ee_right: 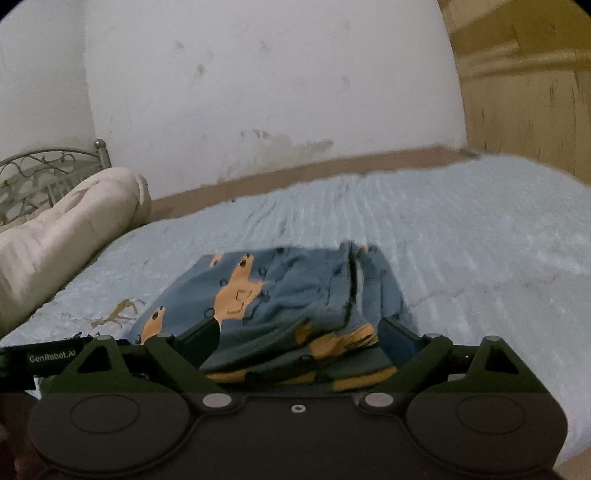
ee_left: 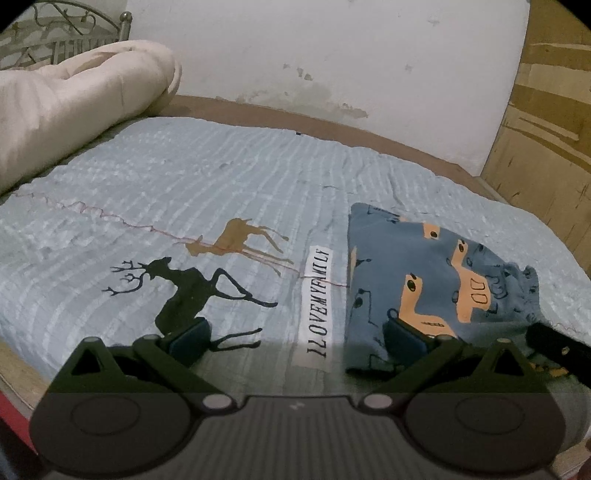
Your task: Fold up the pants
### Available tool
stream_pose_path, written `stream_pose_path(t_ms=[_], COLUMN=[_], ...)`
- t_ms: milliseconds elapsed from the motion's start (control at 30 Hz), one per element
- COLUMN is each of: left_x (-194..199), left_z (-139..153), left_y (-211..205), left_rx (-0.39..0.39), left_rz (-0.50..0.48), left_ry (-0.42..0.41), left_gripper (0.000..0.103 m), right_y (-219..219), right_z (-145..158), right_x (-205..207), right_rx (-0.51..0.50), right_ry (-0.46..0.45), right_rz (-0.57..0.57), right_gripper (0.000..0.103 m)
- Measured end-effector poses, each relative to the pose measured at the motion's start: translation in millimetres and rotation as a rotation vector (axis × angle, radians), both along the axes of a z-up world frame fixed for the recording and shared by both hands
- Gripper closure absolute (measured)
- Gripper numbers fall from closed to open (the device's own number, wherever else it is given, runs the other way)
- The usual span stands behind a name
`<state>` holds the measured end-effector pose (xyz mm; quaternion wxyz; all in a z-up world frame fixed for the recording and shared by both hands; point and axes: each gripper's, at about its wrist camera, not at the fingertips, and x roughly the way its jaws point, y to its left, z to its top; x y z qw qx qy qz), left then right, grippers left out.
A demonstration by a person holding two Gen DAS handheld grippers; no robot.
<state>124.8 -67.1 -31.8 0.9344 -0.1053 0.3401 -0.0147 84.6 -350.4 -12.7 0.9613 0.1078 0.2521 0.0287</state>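
Observation:
The pants (ee_left: 417, 273) are blue with orange animal prints and lie folded into a compact bundle on the right part of the bed. My left gripper (ee_left: 295, 339) is open just left of them, with only bedspread between its fingers. Its right finger (ee_left: 402, 338) overlaps the bundle's near left edge. In the right wrist view the pants (ee_right: 288, 288) lie straight ahead. My right gripper (ee_right: 301, 339) stands open wide, straddling the bundle's near end. Its pads sit beside the cloth, not pressed on it.
A light blue bedspread (ee_left: 184, 177) with deer prints and a white text strip (ee_left: 319, 302) covers the bed. A rolled cream duvet (ee_left: 74, 99) lies at the far left before a metal headboard (ee_left: 55, 33). A white wall runs behind, with wooden furniture (ee_left: 546, 110) at the right.

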Motion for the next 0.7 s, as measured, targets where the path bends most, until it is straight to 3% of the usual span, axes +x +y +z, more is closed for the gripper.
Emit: stream_pose_path(t_ms=[233, 400, 500, 633, 700], left_x=[0, 0, -1, -1, -1], left_z=[-1, -1, -2, -1, 1], left_y=[1, 0, -1, -3, -2], left_rx=[-0.011, -0.008, -0.001, 0.005, -0.006], left_rz=[-0.001, 0.000, -0.001, 0.001, 0.004], left_ry=[0.004, 0.003, 0.002, 0.005, 0.009], left_gripper=[0.001, 0.001, 0.001, 0.001, 0.001], right_y=[-12, -6, -5, -8, -12], right_z=[-7, -8, -9, -12, -13], right_x=[5, 14, 15, 11, 9], right_rx=[0.139, 0.126, 0.135, 0.146, 0.160], right_ry=[0.058, 0.061, 0.046, 0.030, 0.023], right_rz=[-0.088, -0.144, -0.200, -0.272, -0.284], right_gripper=[0.007, 0.011, 0.020, 0.049, 0.057])
